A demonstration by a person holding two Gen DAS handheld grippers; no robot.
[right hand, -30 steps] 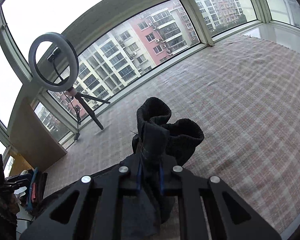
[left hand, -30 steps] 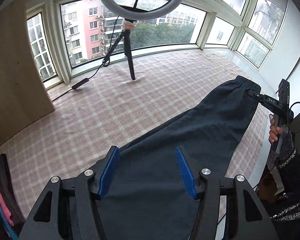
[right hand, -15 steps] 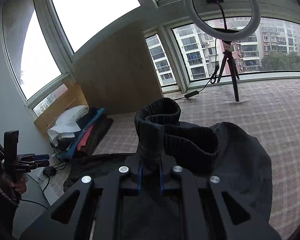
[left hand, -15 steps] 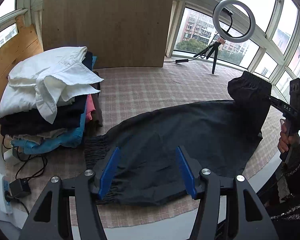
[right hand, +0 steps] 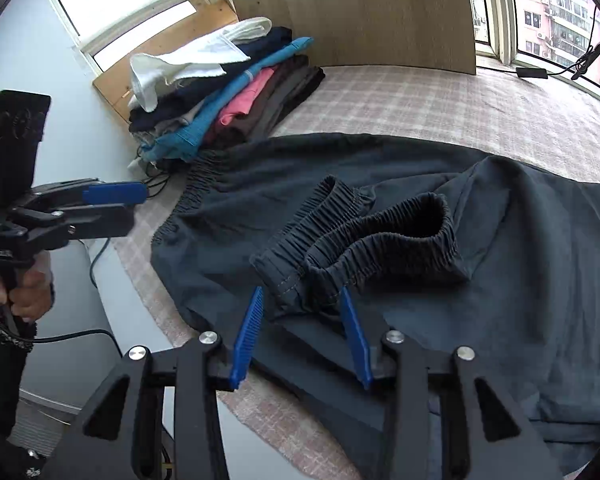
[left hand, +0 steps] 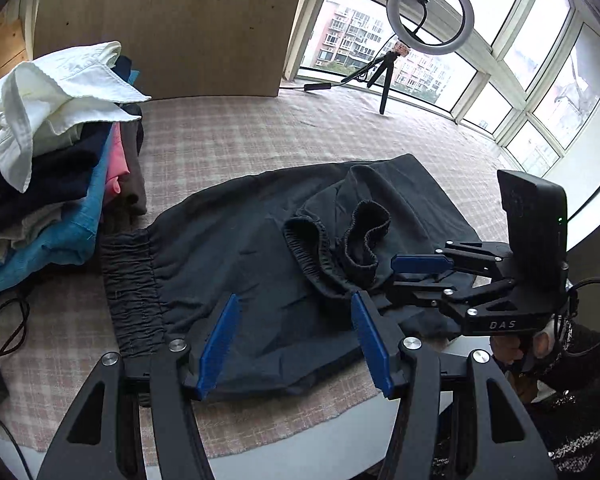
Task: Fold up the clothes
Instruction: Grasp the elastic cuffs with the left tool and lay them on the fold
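While your right gripper (right hand: 300,336) tilts downward over the near edge of the bench (left hand: 260,128), its blue fingers (right hand: 247,340) are spreading apart; the ribbed cuffs (right hand: 364,232) of the dark trousers (left hand: 236,248) lie just ahead of the tips, and neither pad presses on the cloth. In the left wrist view the same gripper (left hand: 416,276) comes in from the right side, roughly level with the bench surface, with your right hand (left hand: 540,344) wrapped around the handle below it.

Your left gripper (left hand: 296,344) also points steeply down, fingers (left hand: 219,344) released and about half spread, hovering over the lower edge of the trousers with nothing clamped. In the right wrist view it (right hand: 132,204) sits well left of the garment, off the bench edge, with your left hand (right hand: 28,292) gripping the handle.

Trousers: folded over on the checked cloth, waistband (left hand: 130,280) toward the left, both cuffs resting loose on top near the middle. Stack of folded clothes (left hand: 52,160) stands beside the waistband, with a rumpled white shirt (left hand: 52,96) on top.
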